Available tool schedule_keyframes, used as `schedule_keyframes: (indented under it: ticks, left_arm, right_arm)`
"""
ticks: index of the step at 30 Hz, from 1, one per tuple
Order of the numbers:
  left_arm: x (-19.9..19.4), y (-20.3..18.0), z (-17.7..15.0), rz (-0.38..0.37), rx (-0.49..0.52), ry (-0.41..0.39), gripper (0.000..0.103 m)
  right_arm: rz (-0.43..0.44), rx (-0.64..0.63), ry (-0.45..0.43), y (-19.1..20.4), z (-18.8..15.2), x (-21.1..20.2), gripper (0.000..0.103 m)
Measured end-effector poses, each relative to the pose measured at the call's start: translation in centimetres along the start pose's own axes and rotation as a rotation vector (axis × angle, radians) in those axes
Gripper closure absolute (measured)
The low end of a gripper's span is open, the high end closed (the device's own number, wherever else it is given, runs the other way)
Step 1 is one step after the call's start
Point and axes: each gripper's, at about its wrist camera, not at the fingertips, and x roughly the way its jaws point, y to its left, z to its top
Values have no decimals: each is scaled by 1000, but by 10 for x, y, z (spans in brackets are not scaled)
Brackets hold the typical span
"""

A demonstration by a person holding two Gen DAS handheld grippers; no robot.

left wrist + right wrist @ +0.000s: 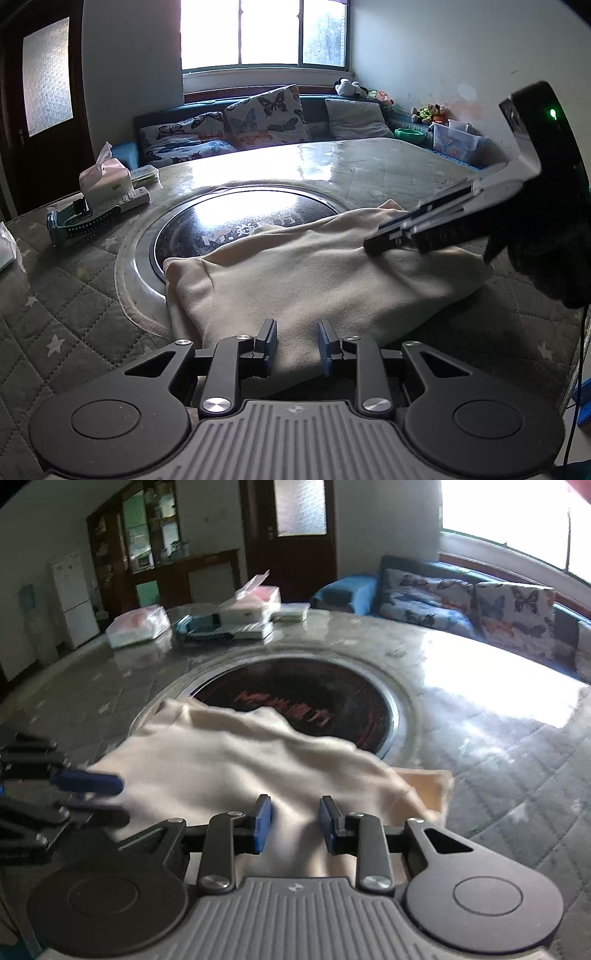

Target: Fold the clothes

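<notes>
A cream garment (295, 280) lies folded in a bundle on the quilted table cover (74, 302), partly over the round black hotplate (236, 221). My left gripper (297, 349) is open just above the garment's near edge, nothing between its fingers. My right gripper (391, 240) reaches in from the right over the garment's far right part. In the right wrist view the right gripper (295, 823) is open above the garment (229, 771), and the left gripper (107, 797) shows at the left edge.
A tissue box (105, 181), a power strip (135, 197) and a blue-grey object (74, 221) sit at the table's far left. Plastic-wrapped packs (138, 626) lie beyond them. A sofa with butterfly cushions (266, 116) stands behind the table, below the window.
</notes>
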Motion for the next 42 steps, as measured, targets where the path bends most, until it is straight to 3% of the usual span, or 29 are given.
schedule_keyframes:
  ticks: [13, 16, 20, 27, 34, 42]
  left_arm:
    - [-4, 3, 0, -12, -18, -3, 76]
    - [-10, 8, 2, -7, -43, -17, 76]
    - [-15, 14, -3, 1, -72, -13, 76]
    - [-21, 21, -11, 8, -105, -1, 76]
    - [-29, 26, -6, 6, -145, -30, 76]
    - [-20, 37, -9, 19, -183, -2, 76]
  right_arm:
    - [-77, 91, 4, -27, 17, 29, 81]
    - [-63, 83, -22, -24, 20, 25, 81]
    - [-74, 55, 11, -20, 19, 33, 81]
    - [0, 7, -37, 7, 19, 6, 80]
    - [93, -88, -17, 52, 0, -8, 80]
    - [105, -124, -4, 67, -18, -18, 80]
